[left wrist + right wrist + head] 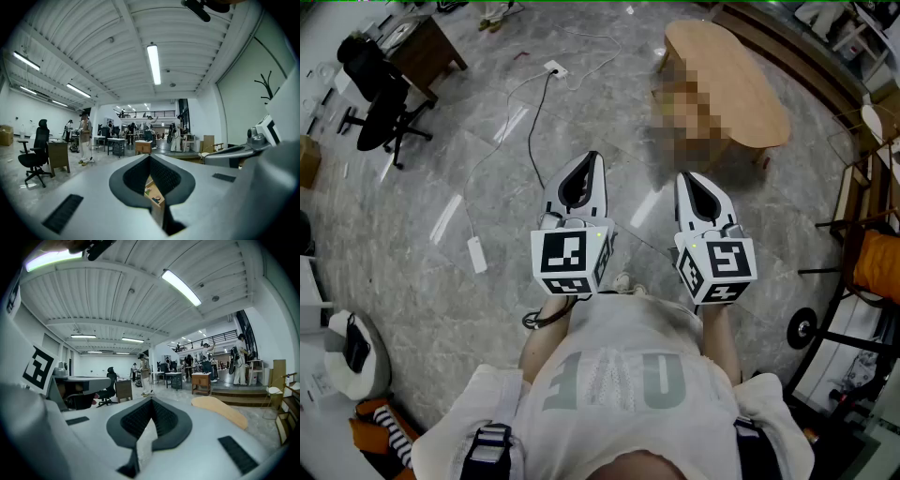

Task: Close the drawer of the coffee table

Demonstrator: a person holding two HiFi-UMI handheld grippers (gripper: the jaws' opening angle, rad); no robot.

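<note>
The coffee table point(741, 80) has an oval wooden top and stands on the marble floor at the upper right of the head view, partly under a mosaic patch. Its drawer does not show there. My left gripper point(592, 159) and right gripper point(688, 180) are held side by side in front of the person's chest, well short of the table, both shut and empty. In the left gripper view the jaws of the left gripper point(150, 158) meet at the tip, and a sliver of wood with small items shows through the slit below. In the right gripper view the table top point(220, 411) lies right of the right gripper point(151, 401).
A black office chair point(380, 103) and a dark wooden desk point(427, 47) stand at the far left. A power strip point(555, 68) with a cable lies on the floor ahead, and a white block point(477, 255) to the left. Racks and a weight plate point(802, 328) crowd the right side.
</note>
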